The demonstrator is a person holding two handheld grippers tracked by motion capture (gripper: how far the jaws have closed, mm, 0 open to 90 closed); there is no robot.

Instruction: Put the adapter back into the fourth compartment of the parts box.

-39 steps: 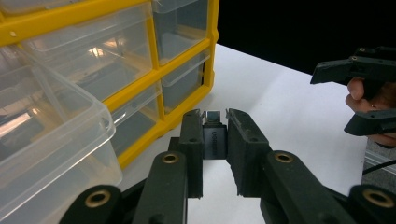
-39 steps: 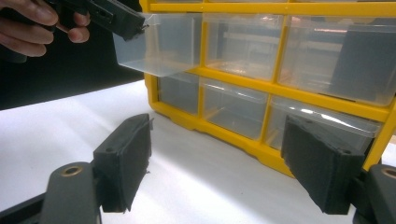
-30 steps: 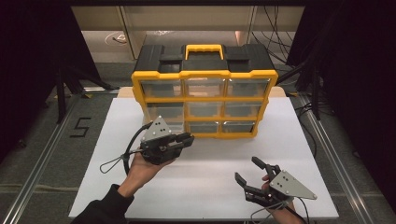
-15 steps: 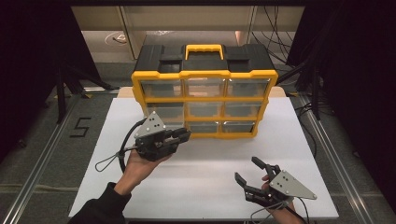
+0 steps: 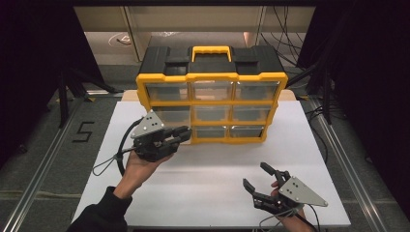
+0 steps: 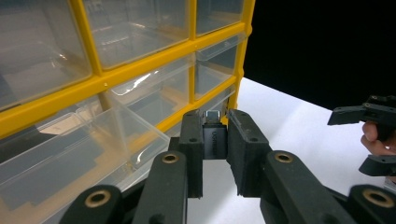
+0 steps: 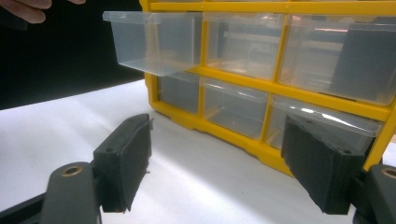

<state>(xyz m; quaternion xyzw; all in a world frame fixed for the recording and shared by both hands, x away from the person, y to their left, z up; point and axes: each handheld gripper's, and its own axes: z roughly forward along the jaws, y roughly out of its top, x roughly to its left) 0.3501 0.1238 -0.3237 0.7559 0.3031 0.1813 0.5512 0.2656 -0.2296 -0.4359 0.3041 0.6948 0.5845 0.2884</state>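
White tabletop [image 5: 145,212] lit bright at centre frame, grey floor [image 5: 43,145] around it, metal rails [image 5: 41,174] at left and right, black drapes [image 5: 29,48] at both upper corners.

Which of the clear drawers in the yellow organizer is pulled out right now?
The left drawer of the middle row: it juts out from the yellow organizer, beside the left tongs. The other drawers sit flush.

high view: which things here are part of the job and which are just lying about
In the job:
- left gripper, shut on a small dark metal-tipped part
- pulled-out clear drawer of the yellow organizer

Lying about:
- right gripper, open over the white table
- cables behind
- floor marking "5"
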